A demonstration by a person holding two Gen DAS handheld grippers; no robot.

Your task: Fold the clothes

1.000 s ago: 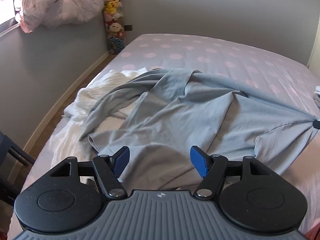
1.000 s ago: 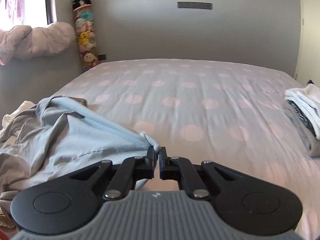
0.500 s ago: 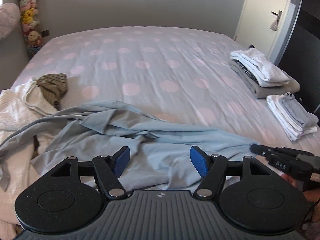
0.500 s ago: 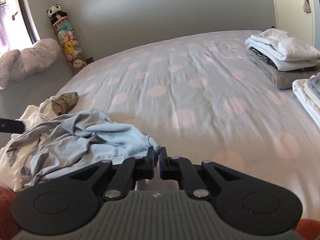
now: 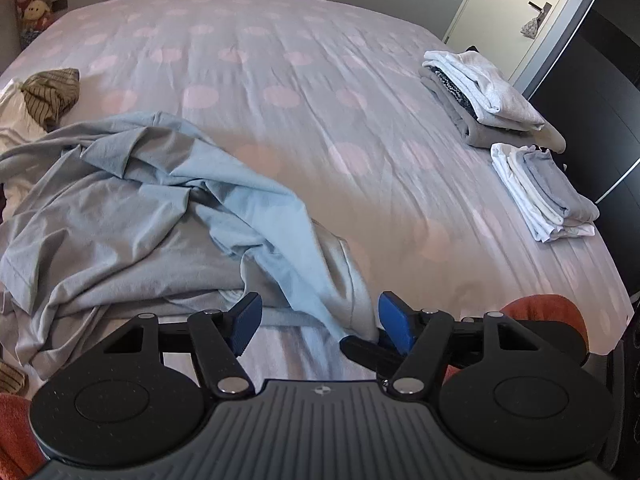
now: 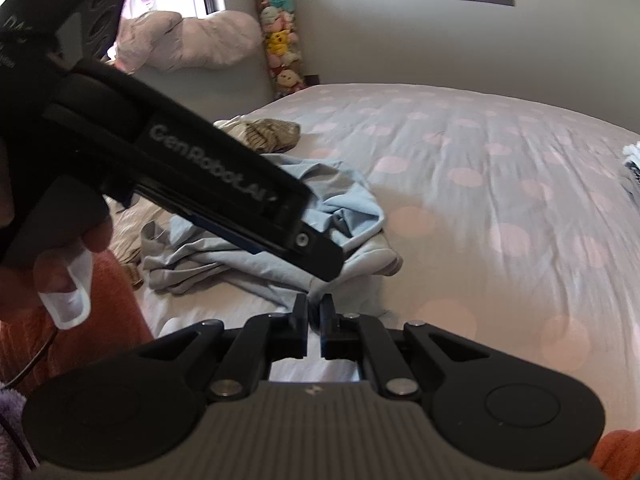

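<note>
Left tool (image 5: 320,318) (jaws apart) over blue garment (image 5: 168,200).

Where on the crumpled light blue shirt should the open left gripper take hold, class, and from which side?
Grip the hemmed edge of the light blue shirt, which hangs toward the right gripper pinching its tip. Bring the left gripper in from the near bed edge: that fold is raised and lies straight ahead of it.

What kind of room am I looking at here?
Most likely a home bedroom, perhaps a child's: a wide bed with a pink-dotted cover, folded clothes stacked on it, and a tall column of stuffed toys in the corner.
</note>
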